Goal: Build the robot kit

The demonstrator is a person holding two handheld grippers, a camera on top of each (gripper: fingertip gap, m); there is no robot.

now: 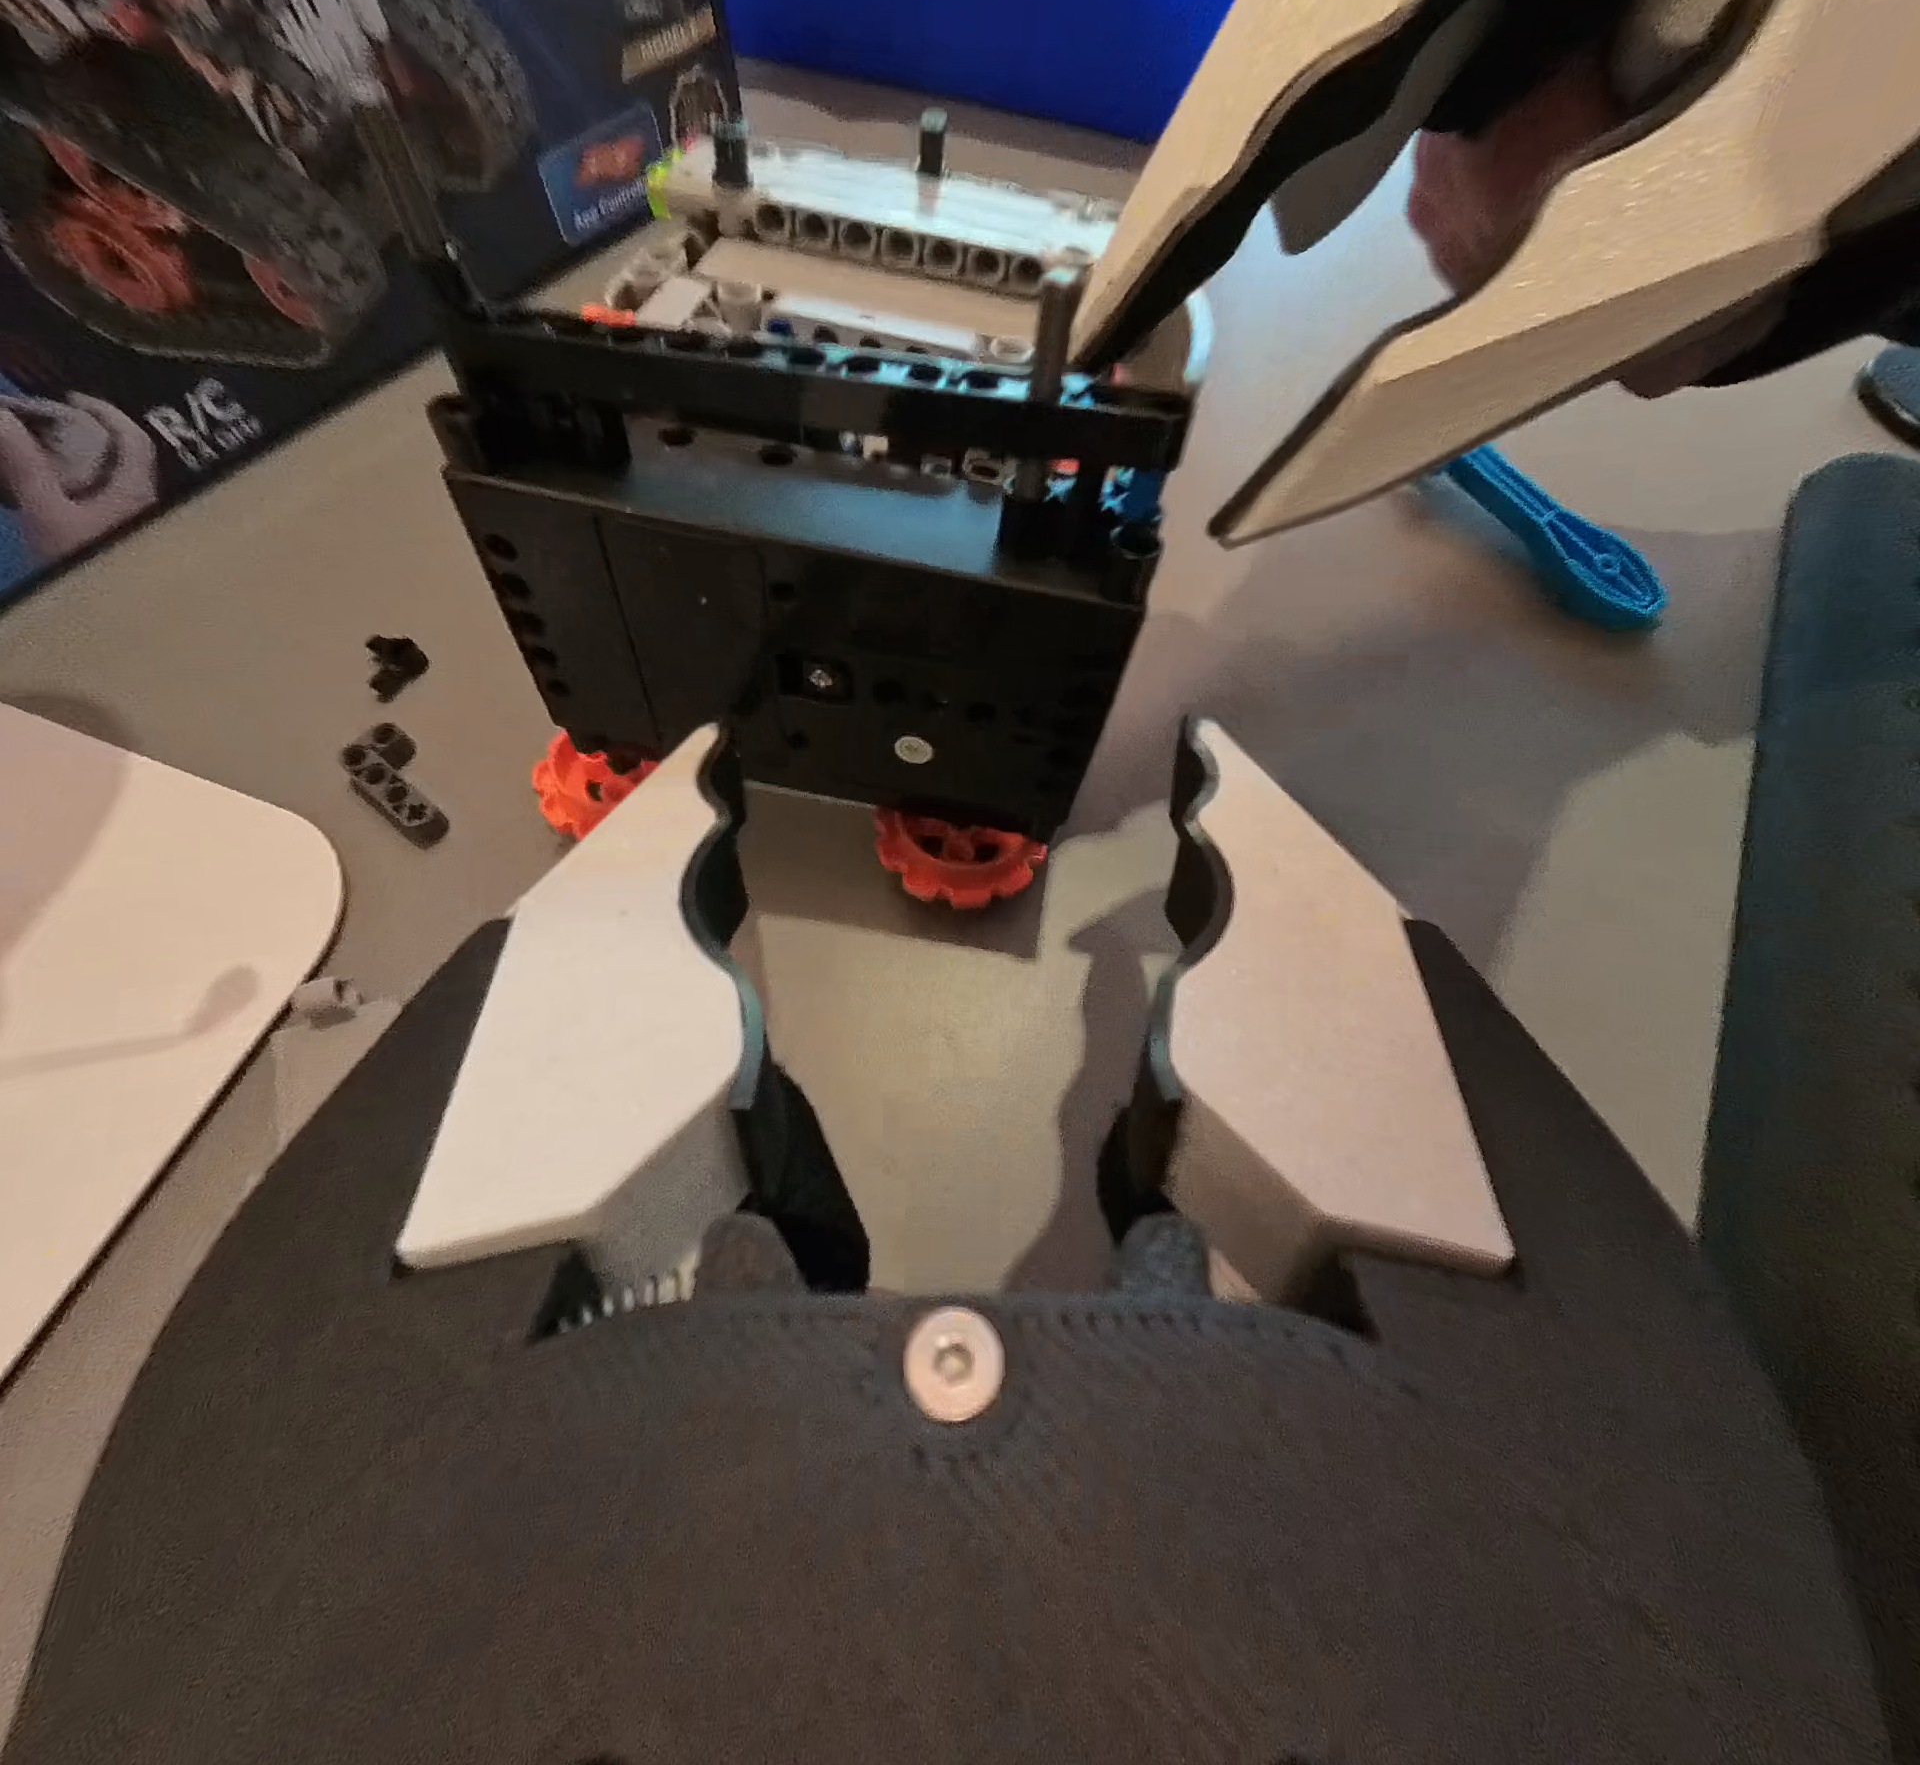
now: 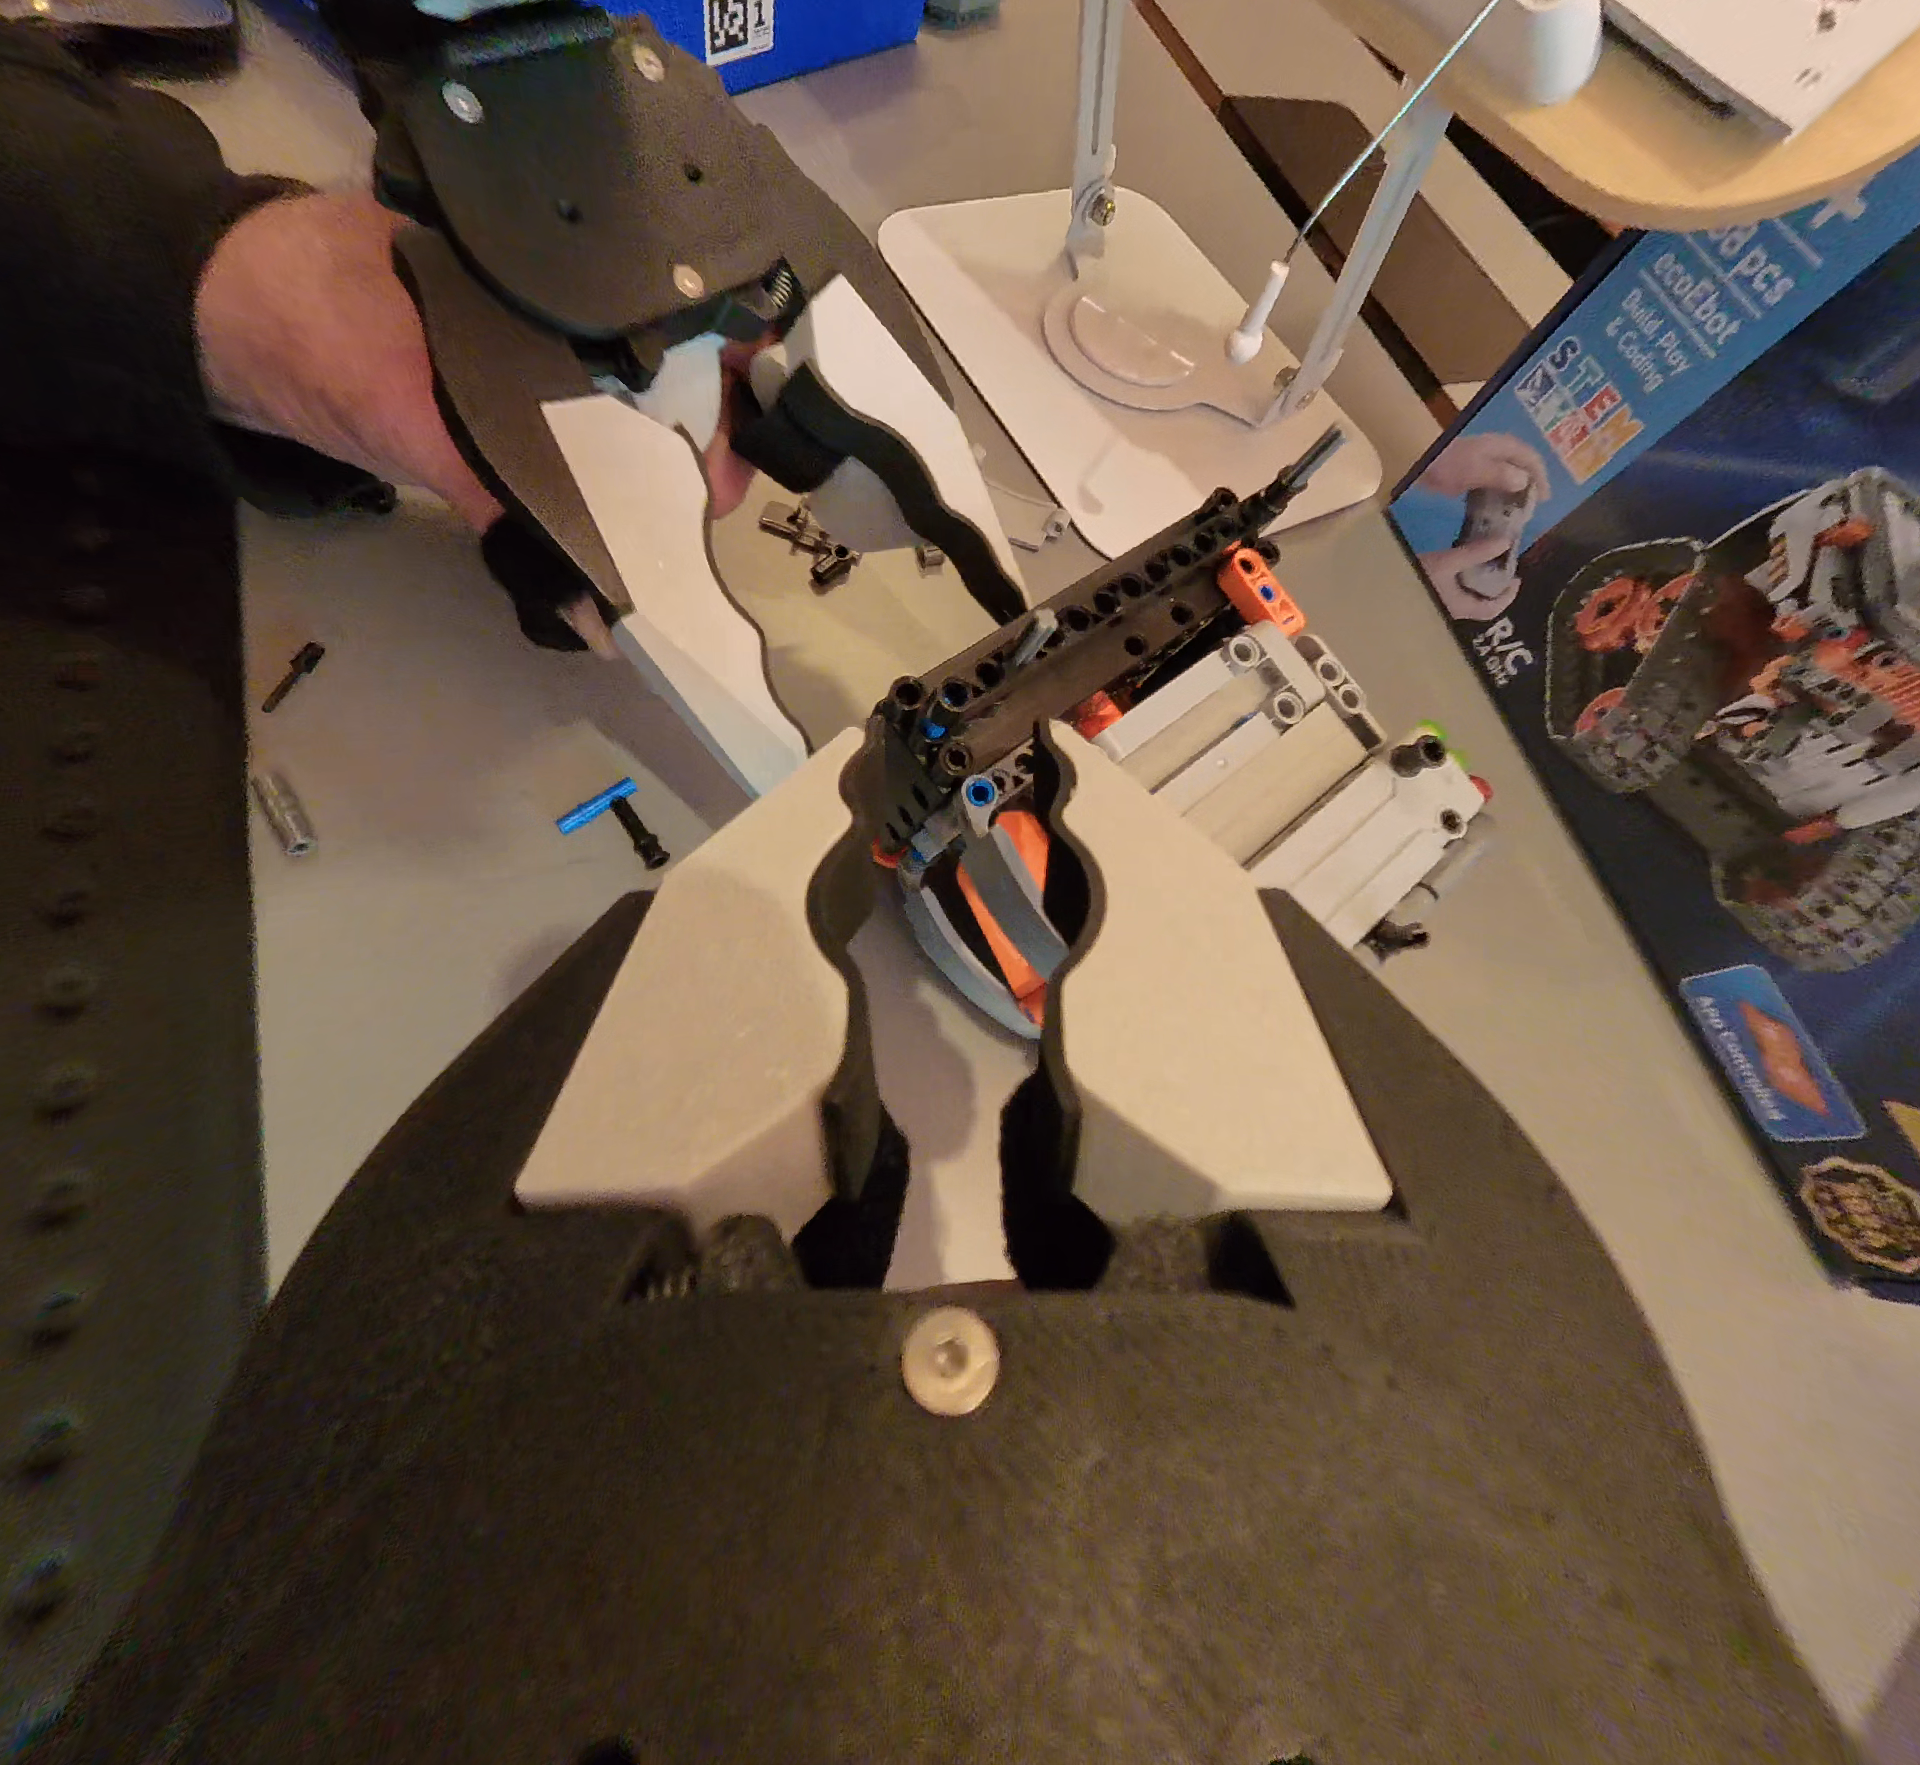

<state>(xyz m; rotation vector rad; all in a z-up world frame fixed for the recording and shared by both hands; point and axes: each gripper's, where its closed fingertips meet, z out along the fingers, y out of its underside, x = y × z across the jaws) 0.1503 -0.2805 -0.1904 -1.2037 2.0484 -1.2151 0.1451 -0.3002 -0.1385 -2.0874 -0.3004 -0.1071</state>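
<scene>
- The left gripper (image 1: pixel 951 759) has its jaws wide apart with nothing between them; it hovers low over the grey table (image 1: pixel 1351 780), just in front of the black block model (image 1: pixel 800 593) on orange toothed wheels (image 1: pixel 958 855).
- The right gripper (image 2: pixel 951 770) has its jaws narrowed around the end of the model's black holed beam (image 2: pixel 1081 635); the tips reach the beam, though whether they actually press on it cannot be told.
- Small black connector pieces (image 1: pixel 393 780) lie loose on the table left of the model.
- A blue flat tool (image 1: pixel 1558 541) lies right of it.
- A printed toy box (image 1: pixel 260 157) stands behind, at the table's far edge.
</scene>
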